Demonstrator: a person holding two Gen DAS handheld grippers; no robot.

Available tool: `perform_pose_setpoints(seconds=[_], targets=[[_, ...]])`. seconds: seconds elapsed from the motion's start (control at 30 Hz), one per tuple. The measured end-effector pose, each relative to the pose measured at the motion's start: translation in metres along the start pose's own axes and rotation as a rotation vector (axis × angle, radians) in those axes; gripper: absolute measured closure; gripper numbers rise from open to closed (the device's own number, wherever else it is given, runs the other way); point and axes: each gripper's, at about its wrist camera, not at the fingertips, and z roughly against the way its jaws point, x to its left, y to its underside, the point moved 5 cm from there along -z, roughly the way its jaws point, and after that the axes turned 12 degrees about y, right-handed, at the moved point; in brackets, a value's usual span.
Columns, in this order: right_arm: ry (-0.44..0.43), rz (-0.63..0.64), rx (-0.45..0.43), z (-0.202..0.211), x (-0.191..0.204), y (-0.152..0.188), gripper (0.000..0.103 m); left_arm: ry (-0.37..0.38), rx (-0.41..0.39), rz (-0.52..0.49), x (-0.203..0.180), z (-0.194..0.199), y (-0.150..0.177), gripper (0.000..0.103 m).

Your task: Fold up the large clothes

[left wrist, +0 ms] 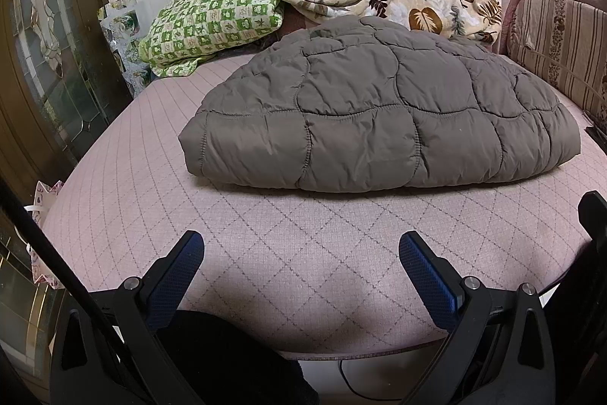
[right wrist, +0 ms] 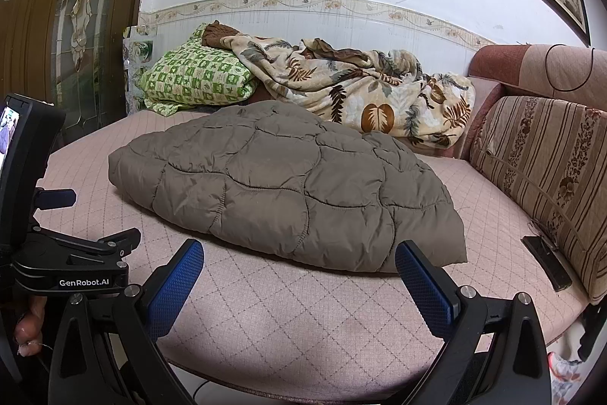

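Left wrist view is showing us holding the left gripper (left wrist: 299,253) spread wide and empty over the near edge of the pink sofa seat (left wrist: 265,253), and in the right wrist view our right gripper (right wrist: 299,260) is gaping just as wide with nothing in it, its right finger hanging just in front of the jacket's near right corner. We are looking at the grey quilted jacket (left wrist: 379,116) lying in a puffy bundle in the middle of the seat, apparently already folded over on itself. We are judging that the padded layers could spring apart or slide if we pinch only the top layer, since the filling is thick and the shell looks slick. A floral blanket (right wrist: 360,93) and a green checked pillow (right wrist: 193,78) are crowding the far edge right behind the jacket, so pushing it back could tangle them. A dark phone (right wrist: 546,260) is lying at the right edge beside the striped cushion (right wrist: 542,169), where a dragged jacket could knock it.
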Motion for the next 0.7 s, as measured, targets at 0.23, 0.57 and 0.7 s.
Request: perform_pose_setpoints(seconds=[0.23,0.57,0.7], targets=[[0.000,0.000,-0.001,-0.0003,0.0003,0.0003,0.001,-0.002,-0.001,0.000,-0.0007,0.0000,-0.0001,0.000],[-0.001,-0.001,-0.001,-0.0013,-0.0016,0.0014,0.001,-0.001,-0.001,-0.006,-0.0003,-0.0006,-0.0003,0.000],[-0.001,-0.001,-0.001,-0.0014,-0.0020,0.0018,0.001,0.000,-0.001,-0.007,-0.0012,-0.0007,-0.0002,0.000]])
